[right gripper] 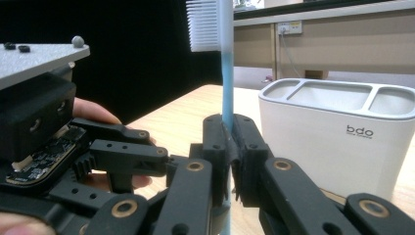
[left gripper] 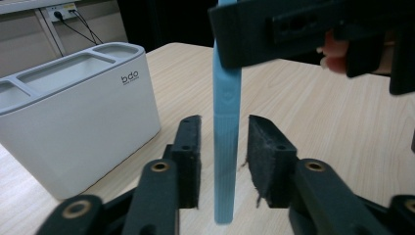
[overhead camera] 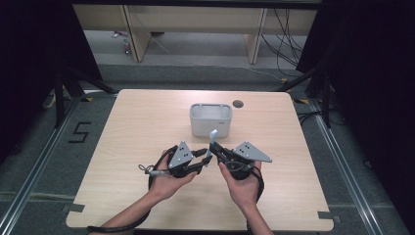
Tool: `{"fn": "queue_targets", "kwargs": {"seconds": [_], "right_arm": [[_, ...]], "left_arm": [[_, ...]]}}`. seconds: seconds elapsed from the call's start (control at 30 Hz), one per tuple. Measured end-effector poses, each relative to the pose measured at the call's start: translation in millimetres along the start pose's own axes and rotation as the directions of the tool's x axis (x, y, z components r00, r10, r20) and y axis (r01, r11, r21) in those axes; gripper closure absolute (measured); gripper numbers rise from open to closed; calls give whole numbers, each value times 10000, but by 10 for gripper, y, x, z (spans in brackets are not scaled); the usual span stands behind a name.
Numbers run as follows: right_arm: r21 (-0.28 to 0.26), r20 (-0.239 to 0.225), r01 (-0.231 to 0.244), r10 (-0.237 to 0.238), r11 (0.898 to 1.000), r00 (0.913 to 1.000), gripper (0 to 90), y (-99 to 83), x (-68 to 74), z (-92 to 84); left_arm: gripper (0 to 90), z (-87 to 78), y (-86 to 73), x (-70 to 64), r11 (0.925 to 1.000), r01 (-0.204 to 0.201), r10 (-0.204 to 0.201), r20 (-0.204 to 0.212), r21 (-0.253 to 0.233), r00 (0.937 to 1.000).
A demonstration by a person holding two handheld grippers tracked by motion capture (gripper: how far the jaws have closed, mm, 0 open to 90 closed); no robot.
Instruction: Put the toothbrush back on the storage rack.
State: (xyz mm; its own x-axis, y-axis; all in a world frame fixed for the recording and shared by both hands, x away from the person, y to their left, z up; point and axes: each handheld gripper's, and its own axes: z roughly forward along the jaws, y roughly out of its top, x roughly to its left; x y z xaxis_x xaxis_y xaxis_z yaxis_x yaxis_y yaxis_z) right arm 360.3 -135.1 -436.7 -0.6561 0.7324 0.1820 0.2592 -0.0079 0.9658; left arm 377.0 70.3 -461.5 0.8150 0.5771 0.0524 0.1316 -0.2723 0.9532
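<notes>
Standing upright between the two hands, a pale blue toothbrush [right gripper: 226,98] is being passed across just in front of a white holder [overhead camera: 210,119] on the table [overhead camera: 147,127]. The right gripper [right gripper: 228,142] has its fingers [right gripper: 247,147] pressed shut on the handle partway up, bristles at the top pointing away from the holder. The left gripper [left gripper: 224,156] sits lower on the same handle: its fingers [left gripper: 188,156] stand a little apart on either side of the lower end, with a visible gap on each side, so it has let go and nothing is held there.

The brush's long axis runs nearly straight up and down, its bottom end hanging just above the table. The holder stands just beyond both grippers, its three open compartments [right gripper: 337,95] facing up, near the brush but apart from it.

With only the right hand [overhead camera: 240,183] carrying the brush, the coming move looks to be its own: lift the handle clear of the left fingers, carry it over the holder's rim and lower the bottom end into one compartment. The upright axis already suits that drop.
</notes>
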Motion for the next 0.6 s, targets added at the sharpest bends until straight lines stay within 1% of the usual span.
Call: {"fn": "queue_targets", "kwargs": {"seconds": [0.03, 0.07, 0.1, 0.13, 0.17, 0.2, 0.23, 0.27, 0.3, 0.37, 0.43, 0.47, 0.5, 0.6], "right_arm": [[-69, 112, 215, -215, 9997, 9997, 856, 6, -14, -4], [-38, 97, -51, 52, 10000, 9999, 856, 18, -13, -18], [-135, 184, 80, -78, 9999, 9998, 856, 26, -28, -21], [-135, 184, 80, -78, 9999, 9998, 856, 26, -28, -21], [-173, 277, 277, -272, 9995, 9992, 856, 38, -47, -33], [-136, 352, 284, -279, 9995, 9990, 856, 52, -57, -45], [-239, 314, 187, -180, 9995, 9993, 856, 56, -61, -47], [-179, 457, 267, -259, 9995, 9986, 856, 64, -66, -60], [-236, 554, 478, -465, 9986, 9974, 856, 78, -90, -71], [-247, 593, 333, -318, 9991, 9977, 856, 85, -94, -80], [-204, 669, 366, -352, 9991, 9971, 856, 91, -106, -86], [-327, 679, 340, -318, 9989, 9972, 856, 98, -126, -93], [-303, 812, 306, -281, 9991, 9963, 856, 102, -125, -104], [-358, 812, 394, -364, 9986, 9960, 856, 112, -145, -108]], "left_arm": [[635, -11, -5, 7, 10000, -74, 74, -14, 56, 10000], [605, -22, -12, 8, 10000, -61, 61, -39, 69, 10000], [588, -57, -25, 24, 9998, -158, 159, -105, 130, 9998], [569, -57, -25, 24, 9998, -158, 159, -105, 130, 9998], [569, -83, -33, 42, 9998, -148, 150, -170, 152, 9997], [550, -105, -40, 58, 9998, -115, 119, -223, 176, 9997], [530, -122, -47, 72, 9998, -71, 75, -224, 167, 9997], [518, -159, -59, 98, 9998, -28, 33, -309, 177, 9995], [481, -178, -69, 114, 9999, 1, 6, -379, 171, 9993], [451, -237, -99, 164, 9998, 47, -37, -509, 201, 9987], [439, -322, -139, 214, 9996, 166, -146, -779, 242, 9969], [419, -392, -173, 255, 9993, 307, -284, -951, 221, 9951], [414, -392, -173, 255, 9993, 307, -284, -951, 221, 9951], [407, -518, -230, 330, 9988, 488, -472, -1279, 92, 9907]]}}
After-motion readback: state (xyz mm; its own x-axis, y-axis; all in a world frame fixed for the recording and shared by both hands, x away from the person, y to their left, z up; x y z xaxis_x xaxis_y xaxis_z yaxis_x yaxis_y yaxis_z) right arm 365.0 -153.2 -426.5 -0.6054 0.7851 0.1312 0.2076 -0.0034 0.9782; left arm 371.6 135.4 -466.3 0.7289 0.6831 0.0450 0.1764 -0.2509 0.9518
